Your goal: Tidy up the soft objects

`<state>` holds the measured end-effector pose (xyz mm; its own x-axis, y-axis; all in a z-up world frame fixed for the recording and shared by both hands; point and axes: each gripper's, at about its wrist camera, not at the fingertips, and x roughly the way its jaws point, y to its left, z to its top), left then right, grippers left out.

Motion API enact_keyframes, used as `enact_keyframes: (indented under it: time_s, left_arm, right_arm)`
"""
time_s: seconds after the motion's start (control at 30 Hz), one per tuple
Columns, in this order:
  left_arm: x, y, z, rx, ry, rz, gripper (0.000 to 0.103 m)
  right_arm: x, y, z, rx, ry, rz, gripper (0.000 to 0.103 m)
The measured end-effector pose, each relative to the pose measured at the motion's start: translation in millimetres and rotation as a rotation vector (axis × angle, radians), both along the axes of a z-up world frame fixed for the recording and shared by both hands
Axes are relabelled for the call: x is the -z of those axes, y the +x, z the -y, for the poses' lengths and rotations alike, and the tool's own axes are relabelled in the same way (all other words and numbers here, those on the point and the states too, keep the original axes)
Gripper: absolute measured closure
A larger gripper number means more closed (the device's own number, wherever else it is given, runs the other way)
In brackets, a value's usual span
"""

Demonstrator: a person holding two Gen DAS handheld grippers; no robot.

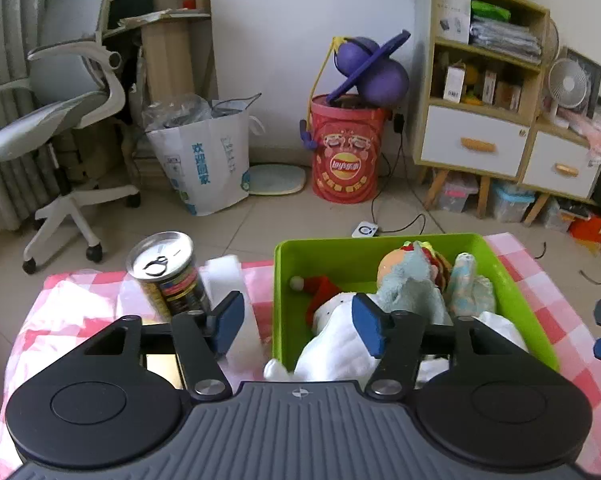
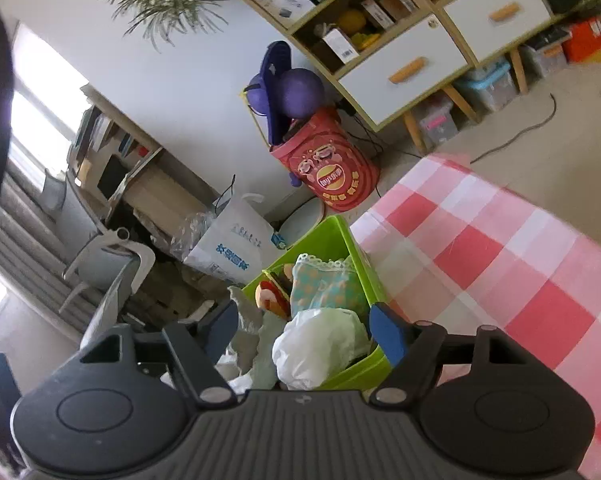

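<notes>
A green bin sits on the pink-checked surface, packed with soft things: a white plush in a red hat, a grey-blue toy and a patterned cloth. Left tongs stand spread over the bin's near-left corner, pinching nothing. Right tongs are spread above a white bag in the bin. A can stands left of the bin. Beyond the bin, a red barrel reads "Lay's".

A pull-tab can stands on the checked cloth; red drum behind
</notes>
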<state>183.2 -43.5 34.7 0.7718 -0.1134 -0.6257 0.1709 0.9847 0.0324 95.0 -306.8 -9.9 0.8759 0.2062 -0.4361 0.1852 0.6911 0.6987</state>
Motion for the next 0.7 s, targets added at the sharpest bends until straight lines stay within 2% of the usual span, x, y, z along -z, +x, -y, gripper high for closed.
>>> enact_keyframes:
  time_s: [0.13,0.3,0.37,0.5,0.57,0.63,0.7]
  left_arm:
    - [-14,-17,-19,-0.004,-0.027,0.015,0.035]
    - [-27,-17,-37,-0.041,-0.025,0.000,0.030]
    - [-30,-9,-41,-0.047,-0.030,-0.021,0.035]
    - [-19,21,-40,-0.024,-0.064,-0.182,0.066]
    - [-10,39,-35,-0.013,-0.035,-0.248,0.066]
    - [-1,55,-30,-0.037,0.013,-0.290,0.067]
    - [9,69,-28,-0.061,0.027,-0.340,0.067]
  right_arm:
    - [-7,-7,-1,-0.014,-0.046,-0.006,0.053]
    - [-6,-16,-1,-0.022,-0.037,-0.024,0.053]
    - [-7,-19,-4,-0.026,-0.039,-0.029,0.053]
    - [-6,-18,-7,-0.035,-0.040,-0.024,0.053]
    - [-3,-16,-7,-0.036,-0.030,-0.025,0.053]
    - [2,-13,-5,-0.033,-0.016,-0.036,0.053]
    - [6,-9,-2,-0.031,-0.001,-0.046,0.053]
